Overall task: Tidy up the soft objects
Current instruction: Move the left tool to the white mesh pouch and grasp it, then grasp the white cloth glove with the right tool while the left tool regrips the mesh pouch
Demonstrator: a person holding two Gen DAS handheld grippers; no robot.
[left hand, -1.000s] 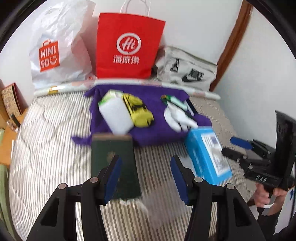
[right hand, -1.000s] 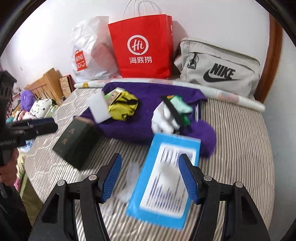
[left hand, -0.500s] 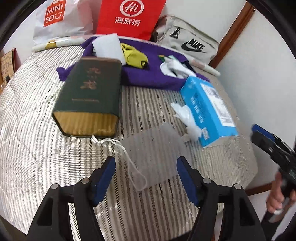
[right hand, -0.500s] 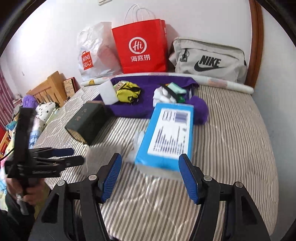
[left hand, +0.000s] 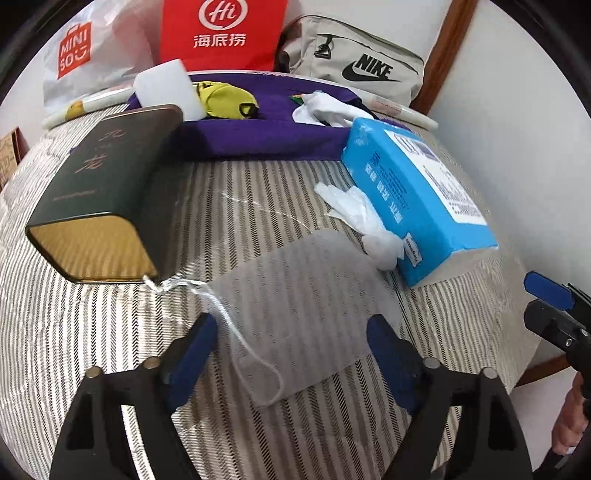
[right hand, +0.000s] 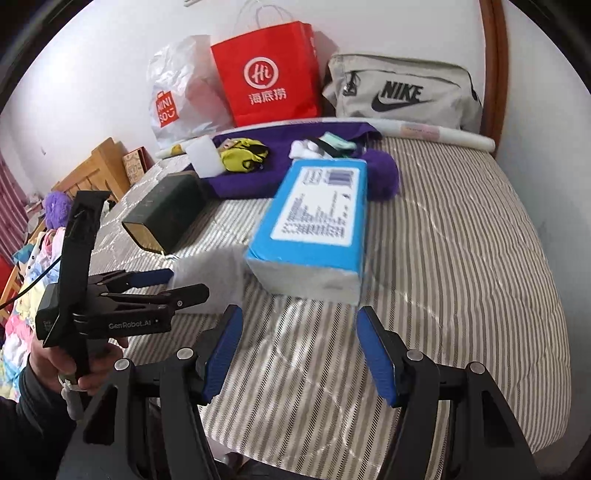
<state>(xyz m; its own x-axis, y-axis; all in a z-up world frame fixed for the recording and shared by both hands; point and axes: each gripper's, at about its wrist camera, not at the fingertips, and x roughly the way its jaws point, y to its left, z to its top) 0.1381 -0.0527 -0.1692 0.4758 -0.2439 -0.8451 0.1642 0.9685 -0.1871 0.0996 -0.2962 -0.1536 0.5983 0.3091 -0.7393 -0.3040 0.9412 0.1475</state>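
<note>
Striped grey-and-white bedding covers the bed, on which everything is laid out. Toward the left edge of the bed a dark green tin with gold lettering lies on its side, its gold end turned to the near edge. A white drawstring runs from beside that end to a translucent mesh pouch, which lies flat near the front edge of the bed. The left gripper is held over the pouch, its jaws opening; the pouch's near part is seen between the blue pads, which do not press on it. Right of the pouch, a crumpled white tissue is seen touching a blue tissue pack. Behind these, toward the head of the bed, a purple cloth is spread, bearing a white foam block, a yellow-green pouch and a white glove. Along the wall a white Miniso bag, a red paper bag and a grey Nike bag are stood. The right gripper is held above bare bedding in front of the tissue pack, its jaws spread with nothing between them. In its view the left gripper is seen at the left, gripped by a hand.
</note>
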